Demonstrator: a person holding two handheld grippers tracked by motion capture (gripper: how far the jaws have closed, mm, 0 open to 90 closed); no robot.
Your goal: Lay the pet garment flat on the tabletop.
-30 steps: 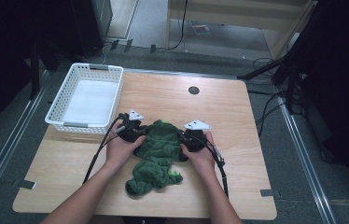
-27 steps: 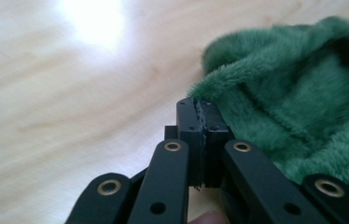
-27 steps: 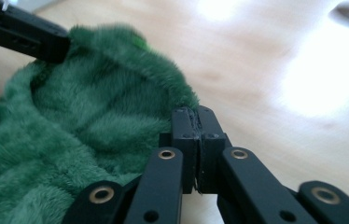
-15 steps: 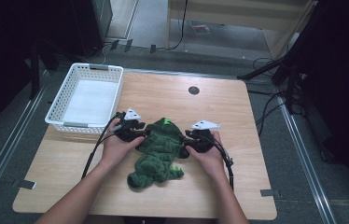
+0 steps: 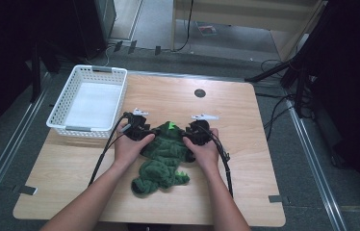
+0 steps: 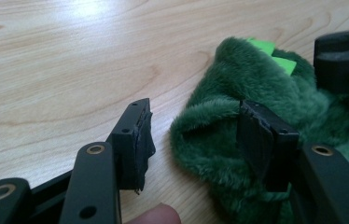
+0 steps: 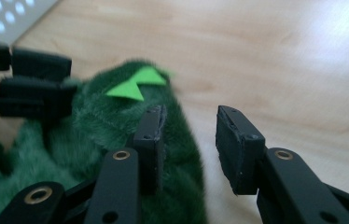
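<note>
Wooden table top [image 5: 245, 144] sits in a dim room w/ a grey floor; a white plastic basket w/ holes [image 5: 91, 77] stands at its far left corner, nothing in it; a soft green fuzzy toy w/ bright green felt spikes [image 5: 166, 154] lies in the middle of the table, near the person's edge, between both hands.

Left gripper [image 6: 193, 135] has its jaws spread wide; one jaw is by the table wood, the other touches the fur; right gripper [image 7: 189, 140] is spread too, one jaw on the fur, one over bare wood; neither pinches yet.

Toy looks light, squishy, floppy, not slippery, won't break; I think a pinch on a thick fold of fur at its far end, by the spikes, would hold best.

High view shows the whole toy & the basket; gripper views show the jaw gaps & fur up close.
</note>
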